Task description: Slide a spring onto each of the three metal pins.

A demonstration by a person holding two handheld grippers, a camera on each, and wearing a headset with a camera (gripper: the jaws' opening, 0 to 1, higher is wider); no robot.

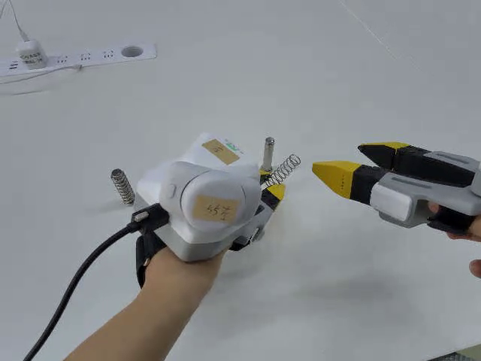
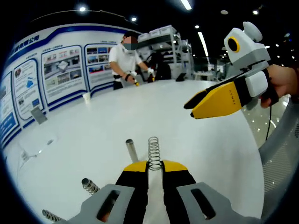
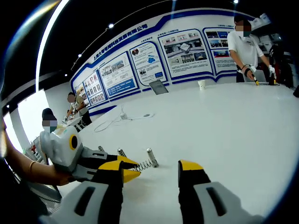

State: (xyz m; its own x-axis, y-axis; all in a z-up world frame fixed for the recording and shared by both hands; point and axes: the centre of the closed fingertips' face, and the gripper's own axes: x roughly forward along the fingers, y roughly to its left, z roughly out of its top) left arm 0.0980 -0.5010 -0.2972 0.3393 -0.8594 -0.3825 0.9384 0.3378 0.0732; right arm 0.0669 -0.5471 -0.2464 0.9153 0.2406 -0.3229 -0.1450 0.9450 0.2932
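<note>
The left tool (image 1: 272, 185) sits near the middle of the white bench (image 1: 248, 68). Its yellow-tipped jaws are pinched tight on the lower end of a spring (image 1: 284, 169). The spring juts out beyond the jaws at a tilt, just right of a bare pin (image 1: 268, 153) that stands upright on the bench. Spring and pin are close but apart. In the left gripper view the held spring (image 2: 154, 150) rises from between the jaws, with the bare pin (image 2: 131, 150) just left of it.

Well to the left stands a spring-clad pin (image 1: 122, 186). The left gripper view shows it (image 2: 89, 185) near the jaws, and what seems to be a second spring-clad pin (image 2: 49, 215) at the blurred lower edge.

The right tool (image 1: 337, 159) hovers to the right of the spring, its jaws parted and holding nothing, tips pointing toward it. A power strip (image 1: 75, 59) lies at the far left of the bench.
</note>
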